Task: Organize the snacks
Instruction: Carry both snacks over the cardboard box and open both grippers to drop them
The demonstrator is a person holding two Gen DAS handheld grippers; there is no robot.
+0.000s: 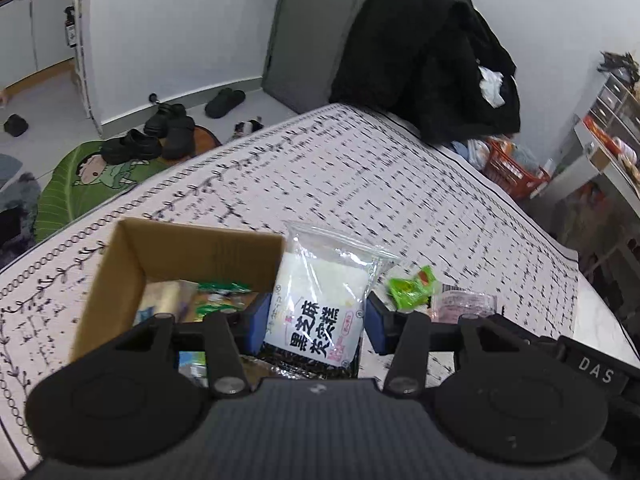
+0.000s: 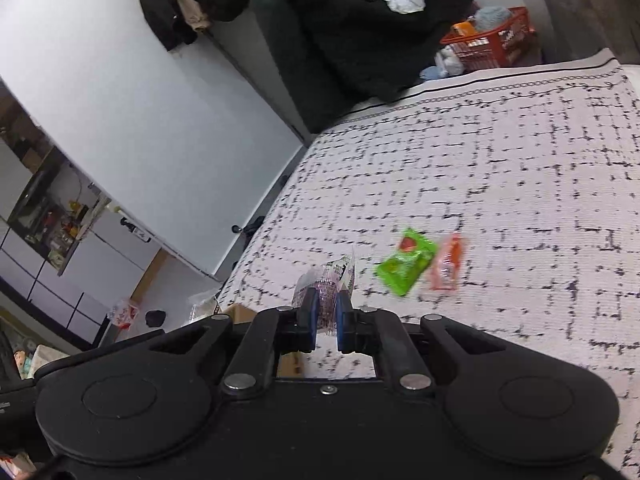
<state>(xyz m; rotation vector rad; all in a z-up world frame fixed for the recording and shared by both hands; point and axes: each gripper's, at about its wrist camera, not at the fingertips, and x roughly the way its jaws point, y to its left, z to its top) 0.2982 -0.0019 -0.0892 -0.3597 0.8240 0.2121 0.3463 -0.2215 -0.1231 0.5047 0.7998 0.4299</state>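
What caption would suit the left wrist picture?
Left gripper holds a white snack packet beside a cardboard box on the patterned tablecloth.

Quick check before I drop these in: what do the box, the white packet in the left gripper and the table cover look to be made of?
Box: plain brown cardboard, matte, with raw cut edges at the rim.
White packet: thin glossy plastic film, clear at the crimped top seal, printed lower down.
Table cover: seemingly woven cloth, matte, with a black pattern; motion blur leaves the weave unclear.
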